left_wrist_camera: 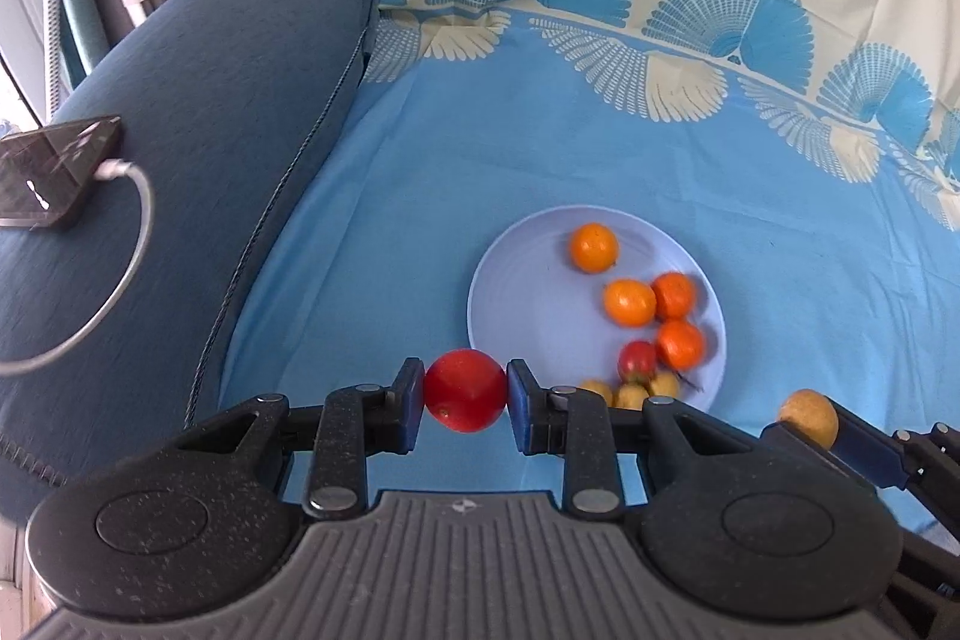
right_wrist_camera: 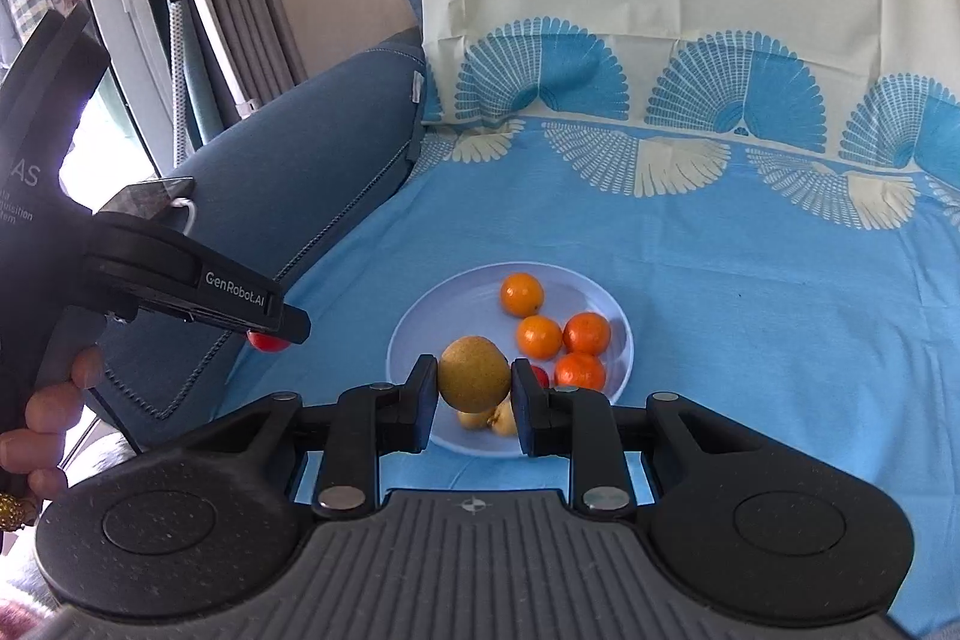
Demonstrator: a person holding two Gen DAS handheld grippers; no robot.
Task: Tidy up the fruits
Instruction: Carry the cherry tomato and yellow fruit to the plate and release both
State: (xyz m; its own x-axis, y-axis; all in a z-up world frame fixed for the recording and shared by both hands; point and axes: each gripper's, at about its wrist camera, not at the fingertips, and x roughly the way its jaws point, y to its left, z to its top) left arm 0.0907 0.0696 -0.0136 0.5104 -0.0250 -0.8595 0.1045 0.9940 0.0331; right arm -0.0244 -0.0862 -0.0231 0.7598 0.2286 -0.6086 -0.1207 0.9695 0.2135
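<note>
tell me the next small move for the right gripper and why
Probably carry the yellow-brown fruit a little further forward and lower it onto a bare part of the plate. The right gripper is shut on it, hanging over the plate's near edge above other small yellow fruits.

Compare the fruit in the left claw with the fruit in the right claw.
The red fruit in the left claw is glossy and round; the yellow-brown fruit in the right claw is dull, speckled and slightly taller than wide. Both are pinched between blue pads, near the plate of fruit.
</note>
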